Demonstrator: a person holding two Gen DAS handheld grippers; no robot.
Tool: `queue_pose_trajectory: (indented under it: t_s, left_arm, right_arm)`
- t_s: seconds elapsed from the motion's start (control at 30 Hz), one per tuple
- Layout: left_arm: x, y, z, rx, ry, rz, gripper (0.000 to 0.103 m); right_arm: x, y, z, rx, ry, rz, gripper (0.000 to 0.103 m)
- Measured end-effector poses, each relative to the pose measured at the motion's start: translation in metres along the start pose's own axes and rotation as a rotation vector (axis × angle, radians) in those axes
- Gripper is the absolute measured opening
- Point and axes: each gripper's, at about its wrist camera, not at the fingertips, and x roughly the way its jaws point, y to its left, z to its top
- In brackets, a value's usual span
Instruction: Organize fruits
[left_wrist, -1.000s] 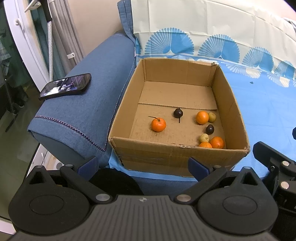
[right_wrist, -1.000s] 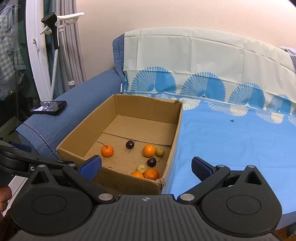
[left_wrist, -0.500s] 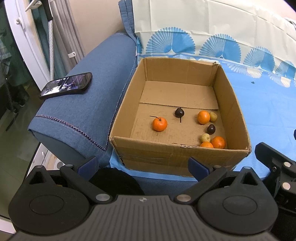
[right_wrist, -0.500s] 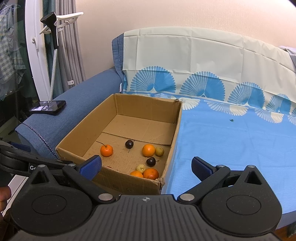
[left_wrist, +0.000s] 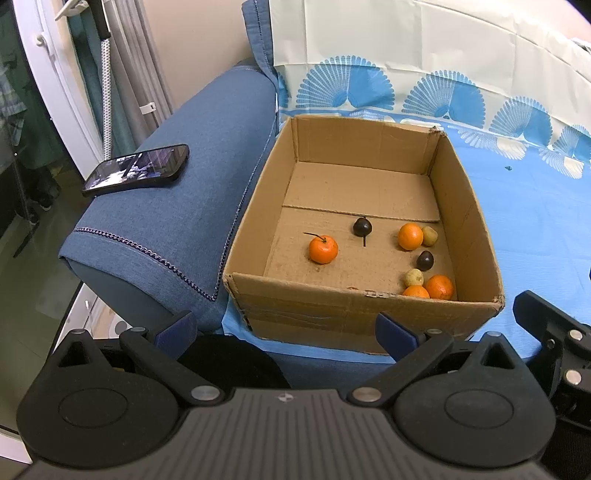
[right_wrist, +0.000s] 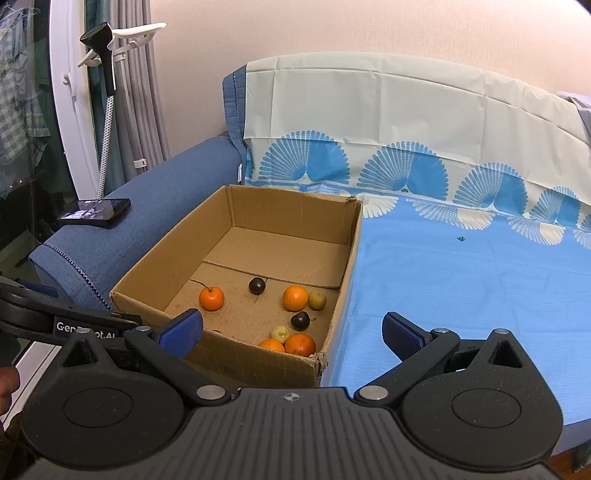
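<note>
An open cardboard box is sitting on a sofa seat covered by a blue sheet, pressed against the blue armrest. All the fruits are lying loose on the box floor, in its near half.

The left claw is hovering outside the box, just before its near wall, with its fingers spread wide and gripping nothing. Ahead of it, a stemmed orange is lying alone on the left, with a dark plum just behind it to the right. Further right, 1 orange is touching a small yellowish fruit. A second dark plum is lying nearer, and 2 oranges and another yellowish fruit are bunching in the near right corner.

The right claw is also standing wide and empty, low before the box's near right corner, with the fruit cluster just ahead between its fingers.

A phone is resting on the armrest.
</note>
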Motion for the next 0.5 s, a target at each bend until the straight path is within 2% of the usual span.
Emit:
queue_pose_trajectory:
  t_s: [0.5]
  left_arm:
    - [0.0003,0.0024,0.0025,-0.008,-0.022,0.01,0.103]
  right_arm:
    - [-0.0003,0.0005,-0.001,-0.002,0.005,-0.002,0.102]
